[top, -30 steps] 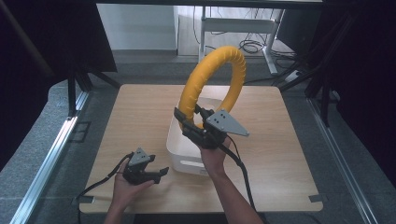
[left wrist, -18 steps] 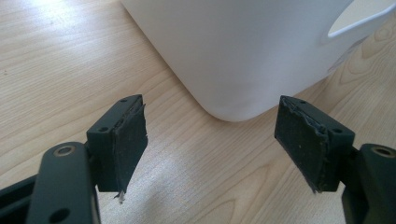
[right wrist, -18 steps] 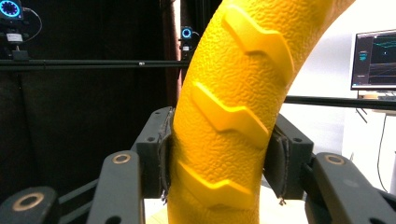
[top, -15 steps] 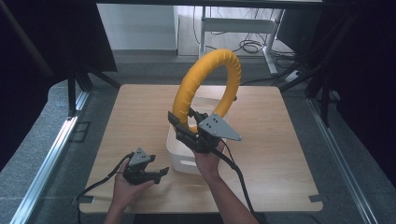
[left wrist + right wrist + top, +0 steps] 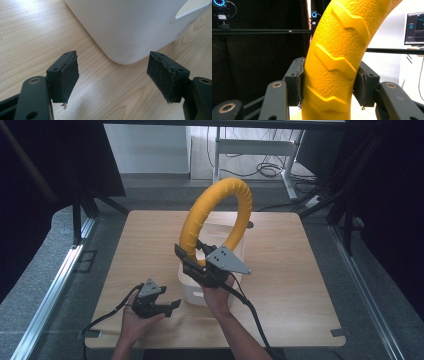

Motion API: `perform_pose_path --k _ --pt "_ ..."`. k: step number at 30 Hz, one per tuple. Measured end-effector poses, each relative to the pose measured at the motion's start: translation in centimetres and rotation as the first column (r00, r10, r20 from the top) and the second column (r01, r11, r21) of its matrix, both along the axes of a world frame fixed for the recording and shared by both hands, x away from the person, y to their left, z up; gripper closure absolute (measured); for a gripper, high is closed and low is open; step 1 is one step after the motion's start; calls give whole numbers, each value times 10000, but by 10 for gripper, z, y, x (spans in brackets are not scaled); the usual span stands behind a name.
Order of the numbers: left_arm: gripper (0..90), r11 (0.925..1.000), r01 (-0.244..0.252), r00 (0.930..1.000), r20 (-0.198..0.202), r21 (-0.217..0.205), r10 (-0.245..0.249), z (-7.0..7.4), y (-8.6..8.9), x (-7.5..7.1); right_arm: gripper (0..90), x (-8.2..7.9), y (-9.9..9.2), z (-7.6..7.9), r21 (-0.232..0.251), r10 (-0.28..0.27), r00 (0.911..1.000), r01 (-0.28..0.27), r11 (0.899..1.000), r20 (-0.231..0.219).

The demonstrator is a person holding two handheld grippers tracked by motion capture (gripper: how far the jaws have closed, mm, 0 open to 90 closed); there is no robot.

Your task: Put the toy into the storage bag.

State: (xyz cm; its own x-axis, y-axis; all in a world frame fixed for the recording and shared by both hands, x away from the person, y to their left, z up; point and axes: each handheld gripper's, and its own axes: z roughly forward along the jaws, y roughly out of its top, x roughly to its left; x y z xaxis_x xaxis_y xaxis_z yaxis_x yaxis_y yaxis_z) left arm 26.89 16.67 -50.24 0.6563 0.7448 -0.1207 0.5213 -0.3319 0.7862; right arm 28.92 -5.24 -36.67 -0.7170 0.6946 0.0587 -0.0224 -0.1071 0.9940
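The right gripper [image 5: 192, 261], jaws clamped on the yellow ring [image 5: 216, 217], has swung it leftward above the white bin [image 5: 192, 290] since a second ago, suggesting repositioning; the left gripper [image 5: 167, 306] rests wide open, empty, on the surface [image 5: 300, 280].

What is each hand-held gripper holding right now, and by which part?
The right hand-held gripper clamps the yellow ring on its tube near the lower left. The left hand-held gripper is open, empty.
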Motion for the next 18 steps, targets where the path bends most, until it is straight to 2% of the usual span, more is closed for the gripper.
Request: perform_pose_path --k 15,18 --pt "254 10000 19 10000 -29 13 -19 -1 -1 0 483 3 3 -15 40 -101 9990 103 9999 -439" --pt "254 10000 22 10000 -29 18 -22 -1 0 0 482 4 2 -18 177 -77 9982 88 9998 -590"
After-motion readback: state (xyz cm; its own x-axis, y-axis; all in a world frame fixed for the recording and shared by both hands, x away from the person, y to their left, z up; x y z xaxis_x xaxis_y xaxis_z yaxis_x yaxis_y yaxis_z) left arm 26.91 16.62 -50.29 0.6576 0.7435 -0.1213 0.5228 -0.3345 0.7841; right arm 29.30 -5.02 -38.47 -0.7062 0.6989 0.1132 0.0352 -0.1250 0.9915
